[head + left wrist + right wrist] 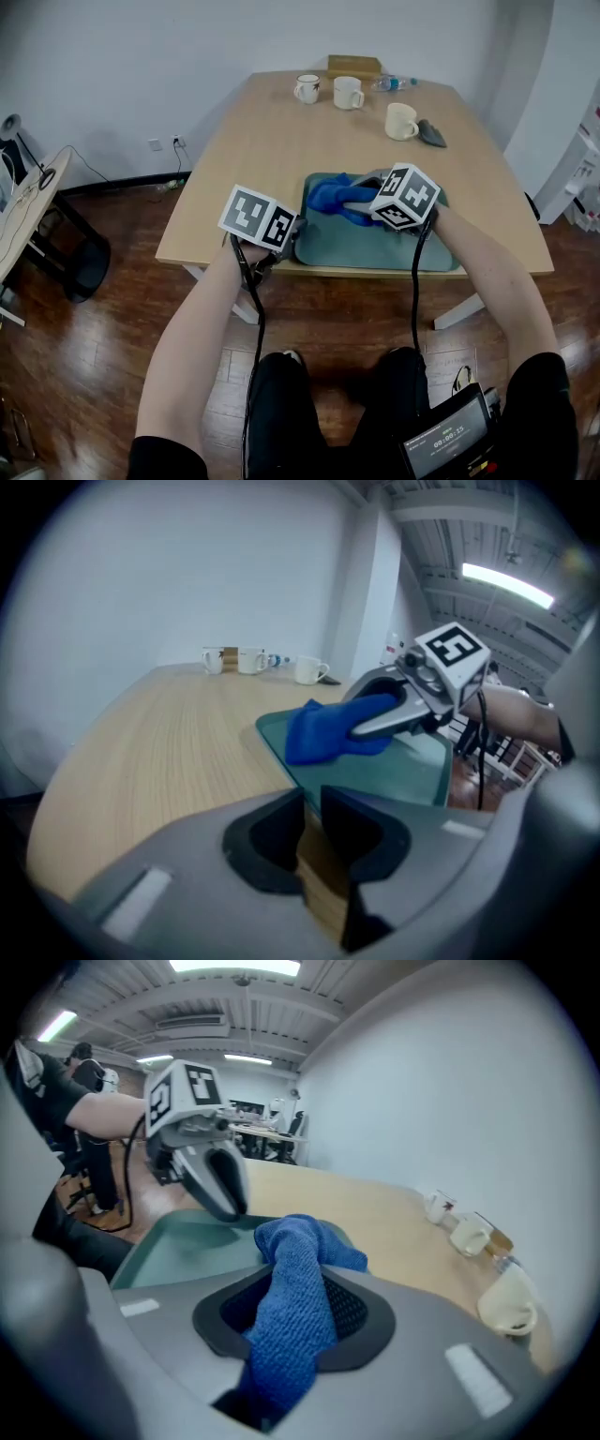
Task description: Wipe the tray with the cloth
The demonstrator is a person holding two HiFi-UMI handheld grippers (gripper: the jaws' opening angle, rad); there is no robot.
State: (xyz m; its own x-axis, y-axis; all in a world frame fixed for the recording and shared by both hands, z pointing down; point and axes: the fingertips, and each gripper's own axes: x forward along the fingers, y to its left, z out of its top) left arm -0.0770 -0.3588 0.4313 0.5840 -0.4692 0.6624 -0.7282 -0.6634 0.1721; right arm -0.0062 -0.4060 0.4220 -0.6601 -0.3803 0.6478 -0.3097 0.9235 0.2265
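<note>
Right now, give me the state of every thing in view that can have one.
cloth: bunched, pinched in the right claw, resting on the tray
tray: flat on the table, at its near edge
right claw: shut on the cloth
left claw: closing at the tray's left rim; grip unclear
mugs: upright, away from the tray
bottle: lying on its side

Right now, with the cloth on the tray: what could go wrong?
1. The tray lies flush with the front edge of the table. The left tool is closing at the tray's near corner, but only table wood shows in its gap. If it misses the rim, a firm wipe could slide the tray off.
2. The right tool pinches the cloth in a narrow bunch. Little fabric may meet the tray, so the tips could scrape it.
</note>
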